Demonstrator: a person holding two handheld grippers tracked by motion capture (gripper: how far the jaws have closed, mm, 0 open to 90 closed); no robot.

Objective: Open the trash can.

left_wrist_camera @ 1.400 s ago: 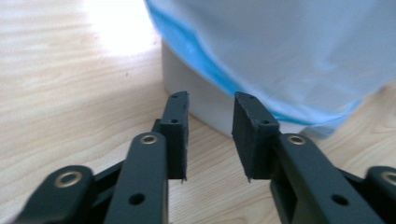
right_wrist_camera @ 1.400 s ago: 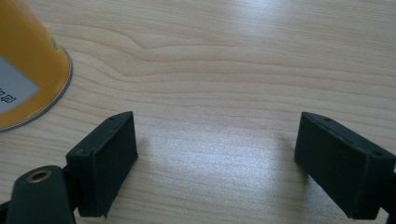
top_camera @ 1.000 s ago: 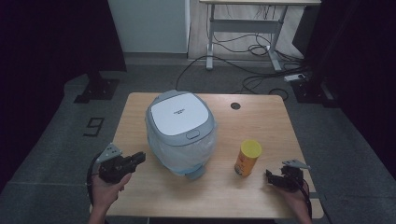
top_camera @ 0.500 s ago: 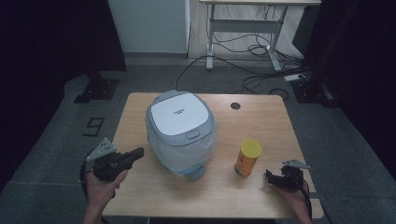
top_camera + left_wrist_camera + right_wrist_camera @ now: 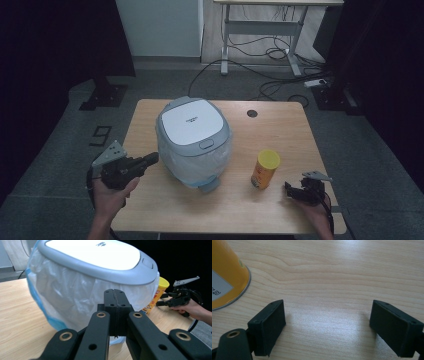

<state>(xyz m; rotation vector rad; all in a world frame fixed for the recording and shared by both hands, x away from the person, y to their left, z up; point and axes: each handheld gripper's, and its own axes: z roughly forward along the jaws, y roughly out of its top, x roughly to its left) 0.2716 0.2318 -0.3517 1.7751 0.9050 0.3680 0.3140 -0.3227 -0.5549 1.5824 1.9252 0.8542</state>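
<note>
1. Since the earlier frames the left tool (image 5: 150, 160) has lifted off the left edge of the tabletop (image 5: 280, 125) and swung its tip toward the bin (image 5: 194, 142); its jaws have just been closing and now sit pressed together with nothing between them, as the left gripper view shows. The right tool (image 5: 295, 190) has kept its place.
2. The bin, lined with a white plastic bag (image 5: 75, 295) and with its lid (image 5: 191, 121) down, stands near the middle of the tabletop. The yellow can (image 5: 265, 169) stands just to its right, apart from it.
3. The right tool rests low near the front right corner, jaws wide apart over bare wood, with the can just beside its left jaw in the right gripper view.
4. The step in hand looks like an approach: the closed left tool is aimed at the bin's side, not yet touching.
5. The next move probably calls for guiding that closed tip up to the lid's release button (image 5: 206, 145) and pressing, while the right tool waits to take the can.
</note>
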